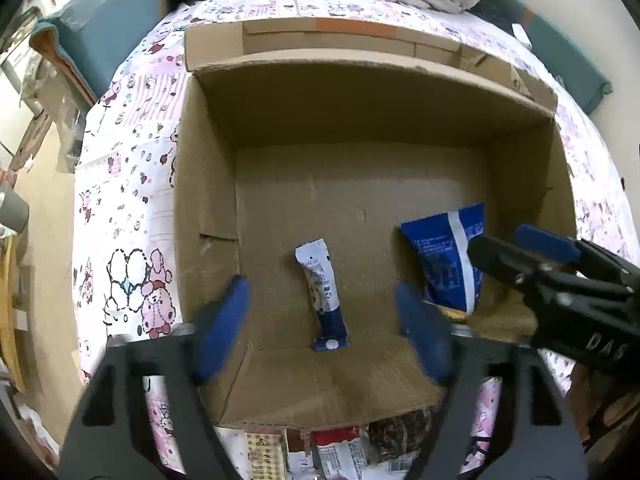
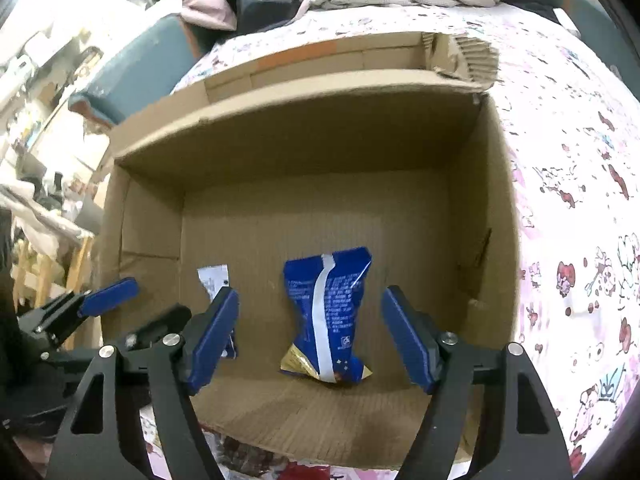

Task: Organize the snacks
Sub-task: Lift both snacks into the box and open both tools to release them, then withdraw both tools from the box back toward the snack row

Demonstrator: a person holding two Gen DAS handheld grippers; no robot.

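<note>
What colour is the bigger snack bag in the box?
Dark blue with a white stripe and a gold corner; the snack bag shows best in the right wrist view.

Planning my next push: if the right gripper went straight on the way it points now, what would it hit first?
Most likely the blue snack packet lying on the cardboard box floor. It sits centred between the open right gripper fingers, untouched. Depth is hard to judge, so the box floor just beyond it is possible.
</note>
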